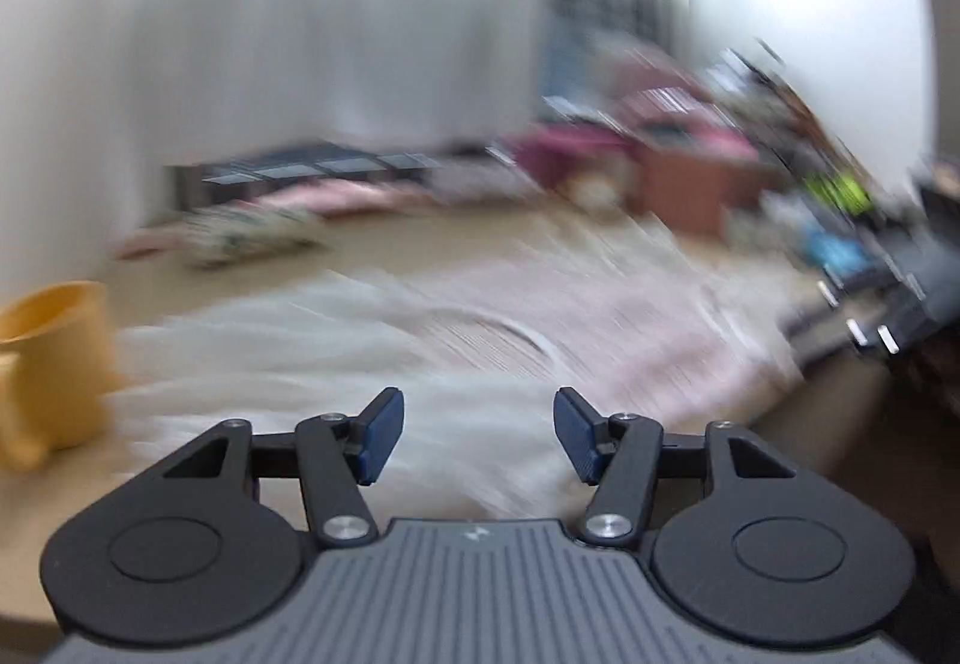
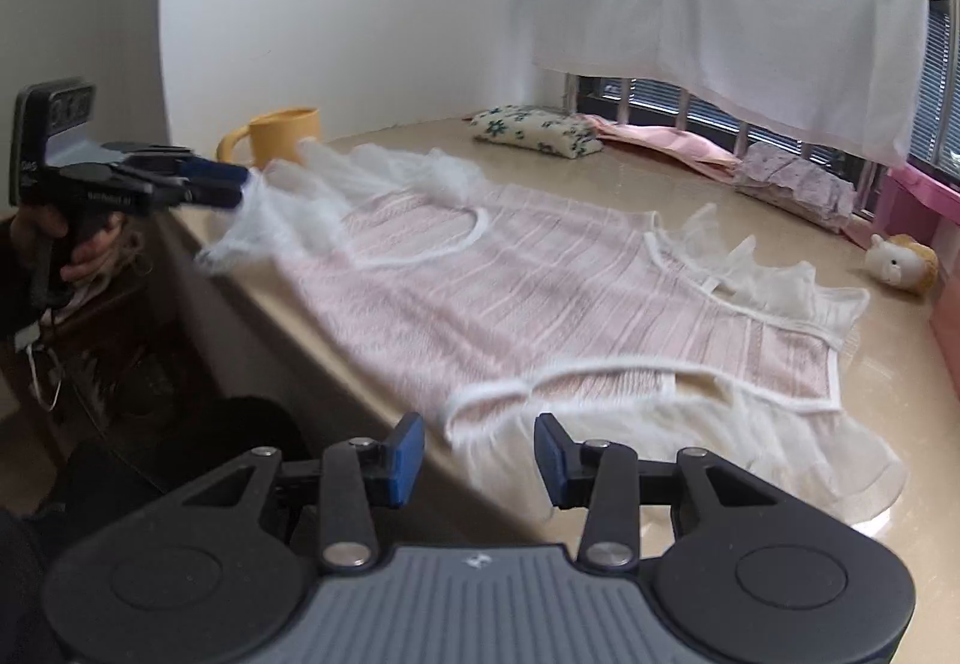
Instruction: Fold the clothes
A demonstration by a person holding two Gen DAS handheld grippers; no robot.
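Blue pads of the right gripper (image 2: 477,460) are held apart, empty, above the pink dress (image 2: 540,304) spread on the counter (image 2: 900,412). Sheer frill could be snagged by the left gripper (image 2: 231,184), seemingly empty, its spread pads sitting at the ruffle beside the yellow mug (image 2: 282,136).

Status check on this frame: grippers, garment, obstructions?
Left gripper at the frilly hem, jaws open. Right gripper open, empty. Pink dress flat, unfolded. Yellow mug near hem.

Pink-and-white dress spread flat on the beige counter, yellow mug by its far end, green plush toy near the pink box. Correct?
One error: the plush toy is white and orange, not green. The right wrist view shows it beside the pink box. The rest holds: the pink-and-white dress lies spread on the beige counter, with the yellow mug at its far end.
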